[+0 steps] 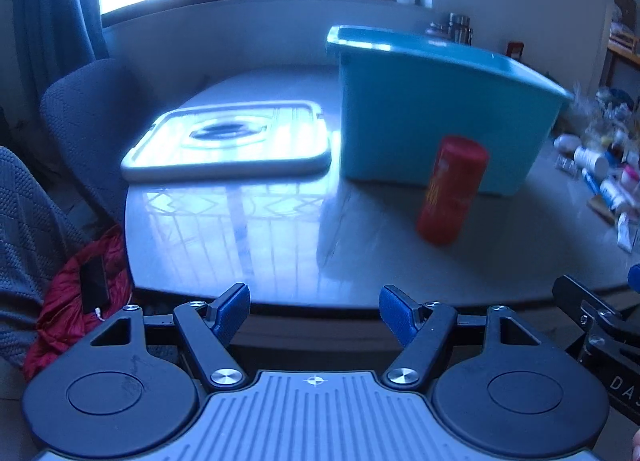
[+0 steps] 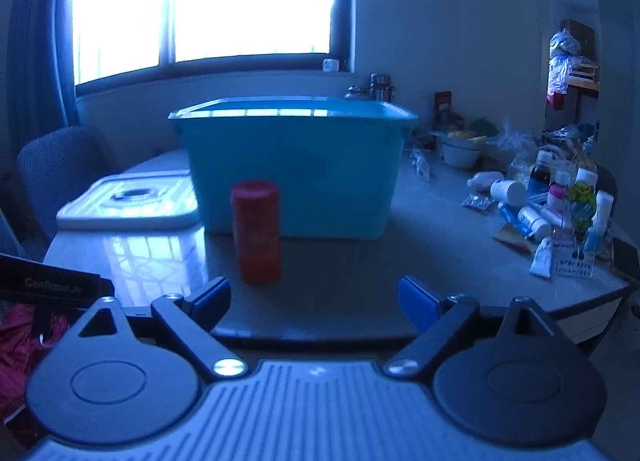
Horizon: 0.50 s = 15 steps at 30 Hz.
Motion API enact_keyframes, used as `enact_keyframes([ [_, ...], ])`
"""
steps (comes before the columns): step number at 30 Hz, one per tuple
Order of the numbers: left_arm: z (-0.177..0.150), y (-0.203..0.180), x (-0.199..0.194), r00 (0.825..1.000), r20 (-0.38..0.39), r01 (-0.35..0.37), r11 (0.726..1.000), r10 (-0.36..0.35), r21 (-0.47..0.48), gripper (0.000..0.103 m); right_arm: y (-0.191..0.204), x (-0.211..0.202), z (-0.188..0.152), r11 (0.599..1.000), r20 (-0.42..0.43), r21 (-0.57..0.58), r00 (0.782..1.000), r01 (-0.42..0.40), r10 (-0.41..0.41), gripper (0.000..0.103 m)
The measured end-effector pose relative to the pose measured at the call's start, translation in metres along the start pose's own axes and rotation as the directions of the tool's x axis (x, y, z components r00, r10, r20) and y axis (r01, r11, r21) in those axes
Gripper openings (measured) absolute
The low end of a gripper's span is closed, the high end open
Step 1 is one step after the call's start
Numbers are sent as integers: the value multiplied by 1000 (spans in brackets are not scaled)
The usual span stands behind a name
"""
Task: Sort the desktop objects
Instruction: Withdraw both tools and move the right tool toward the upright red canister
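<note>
Left wrist: my left gripper (image 1: 314, 315) released, nothing btwn jaws; red can (image 1: 452, 189) far right, upright near teal bin (image 1: 420, 113).
Right wrist: my right gripper (image 2: 314, 303) released, empty; can just beyond left finger. Risk: clipping tips it.

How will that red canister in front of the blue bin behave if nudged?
The red canister stands upright, tall and narrow, so a high push would probably tip it. Being cylindrical, it would likely roll afterwards. The glossy table may let it slide.
</note>
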<state>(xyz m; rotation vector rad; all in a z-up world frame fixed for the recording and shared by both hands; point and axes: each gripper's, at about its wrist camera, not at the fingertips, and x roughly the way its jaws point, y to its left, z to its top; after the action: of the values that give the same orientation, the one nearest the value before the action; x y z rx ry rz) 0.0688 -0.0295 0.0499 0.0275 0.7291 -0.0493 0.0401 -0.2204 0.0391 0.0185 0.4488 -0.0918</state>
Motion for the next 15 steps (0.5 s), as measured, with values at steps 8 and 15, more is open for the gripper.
enact_keyframes([
  [8, -16, 2, 12, 999, -39, -18, 1000, 18, 19, 74, 8, 5, -13, 1000, -46, 14, 999, -7, 8, 92],
  [15, -9, 10, 21, 999, -32, -15, 1000, 14, -26, 74, 10, 17, -10, 1000, -44, 29, 999, -1, 3, 92],
])
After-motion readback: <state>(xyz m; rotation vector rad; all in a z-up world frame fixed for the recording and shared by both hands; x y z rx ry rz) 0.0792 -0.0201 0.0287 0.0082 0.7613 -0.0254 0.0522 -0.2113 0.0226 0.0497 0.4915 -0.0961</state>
